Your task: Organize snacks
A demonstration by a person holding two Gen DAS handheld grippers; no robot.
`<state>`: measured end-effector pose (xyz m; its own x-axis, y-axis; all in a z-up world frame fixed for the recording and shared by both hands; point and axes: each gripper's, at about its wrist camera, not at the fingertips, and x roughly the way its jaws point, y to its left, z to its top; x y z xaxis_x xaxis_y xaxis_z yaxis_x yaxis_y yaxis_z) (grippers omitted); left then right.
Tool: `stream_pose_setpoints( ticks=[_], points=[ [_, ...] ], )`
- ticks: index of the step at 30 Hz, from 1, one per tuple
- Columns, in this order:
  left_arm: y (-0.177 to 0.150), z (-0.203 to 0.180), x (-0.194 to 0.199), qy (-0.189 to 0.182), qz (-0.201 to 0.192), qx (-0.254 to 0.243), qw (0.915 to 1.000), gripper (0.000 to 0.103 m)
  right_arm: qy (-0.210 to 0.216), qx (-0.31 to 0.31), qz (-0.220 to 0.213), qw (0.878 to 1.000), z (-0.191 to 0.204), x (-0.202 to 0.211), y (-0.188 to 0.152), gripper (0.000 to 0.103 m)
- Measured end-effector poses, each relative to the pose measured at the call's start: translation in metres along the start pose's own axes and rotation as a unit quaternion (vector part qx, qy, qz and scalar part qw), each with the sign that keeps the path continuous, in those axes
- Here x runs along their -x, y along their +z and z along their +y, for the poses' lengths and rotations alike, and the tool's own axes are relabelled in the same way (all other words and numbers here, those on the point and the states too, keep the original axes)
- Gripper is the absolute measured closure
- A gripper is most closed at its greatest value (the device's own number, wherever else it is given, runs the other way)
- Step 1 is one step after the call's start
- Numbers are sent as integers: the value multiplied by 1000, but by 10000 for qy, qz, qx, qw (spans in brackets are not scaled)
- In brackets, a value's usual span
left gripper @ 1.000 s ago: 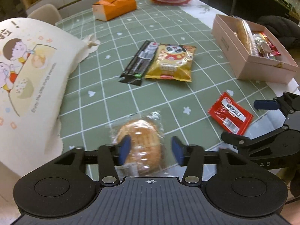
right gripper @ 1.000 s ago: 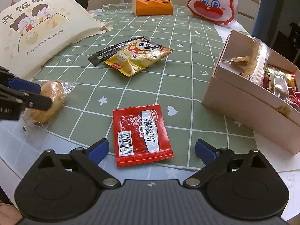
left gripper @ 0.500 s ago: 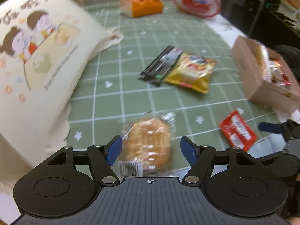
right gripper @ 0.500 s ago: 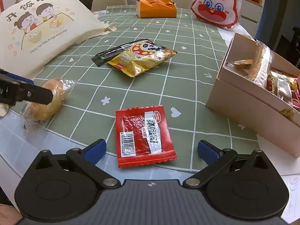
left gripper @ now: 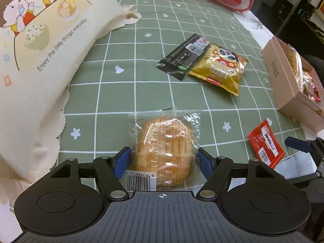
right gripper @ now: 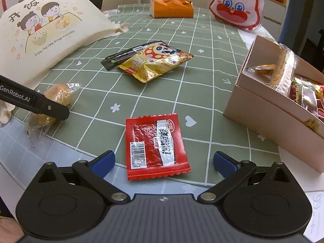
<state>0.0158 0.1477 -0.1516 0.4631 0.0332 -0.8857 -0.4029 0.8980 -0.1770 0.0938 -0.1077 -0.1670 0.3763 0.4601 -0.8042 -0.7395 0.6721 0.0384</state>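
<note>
A round bun in a clear wrapper (left gripper: 164, 147) lies on the green checked tablecloth (left gripper: 121, 93), between the fingers of my left gripper (left gripper: 164, 162), which is open around it; the pads sit close to the wrapper's sides. The bun also shows in the right wrist view (right gripper: 50, 105). My right gripper (right gripper: 164, 162) is open, with a red sachet (right gripper: 156, 145) lying flat just beyond and between its fingers. A yellow panda snack bag (left gripper: 220, 68) and a black stick pack (left gripper: 182, 56) lie mid-table. A pink open box (right gripper: 283, 105) holds several snacks at the right.
A cream cartoon-print bag (left gripper: 36, 40) lies at the left. An orange box (right gripper: 172, 7) and a red-and-white rabbit bag (right gripper: 237, 6) stand at the far end. The table's near edge runs just below both grippers.
My left gripper has opened wider and moved forward, turning left, so the bun now sits between its fingers. The right gripper has barely moved.
</note>
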Motion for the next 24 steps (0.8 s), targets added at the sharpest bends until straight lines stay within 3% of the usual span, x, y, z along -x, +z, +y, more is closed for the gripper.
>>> stream_pose_setpoints(
  ticks=[4,9,13,16,19,24],
  points=[
    [-1,4,4,-261,11,43,9996,38,-6,-107,64,9999,-4,-3,10,7],
    [-4,2,13,-615,102,-179,9979,39,-119,-69,38,9999,-1,-9,17,13],
    [-4,-8,22,-1060,178,-518,9929,40,-16,84,95,9999,6,-1,19,42],
    [-2,-23,26,-1263,200,-851,9881,40,-101,5,104,9999,6,9,18,50],
    [-2,-43,25,-1590,378,-1176,9795,40,-123,-205,141,9996,-2,25,14,54],
    [-12,-84,17,-2071,791,-1862,9572,40,-376,-642,145,9971,-24,56,-1,58]
  ],
)
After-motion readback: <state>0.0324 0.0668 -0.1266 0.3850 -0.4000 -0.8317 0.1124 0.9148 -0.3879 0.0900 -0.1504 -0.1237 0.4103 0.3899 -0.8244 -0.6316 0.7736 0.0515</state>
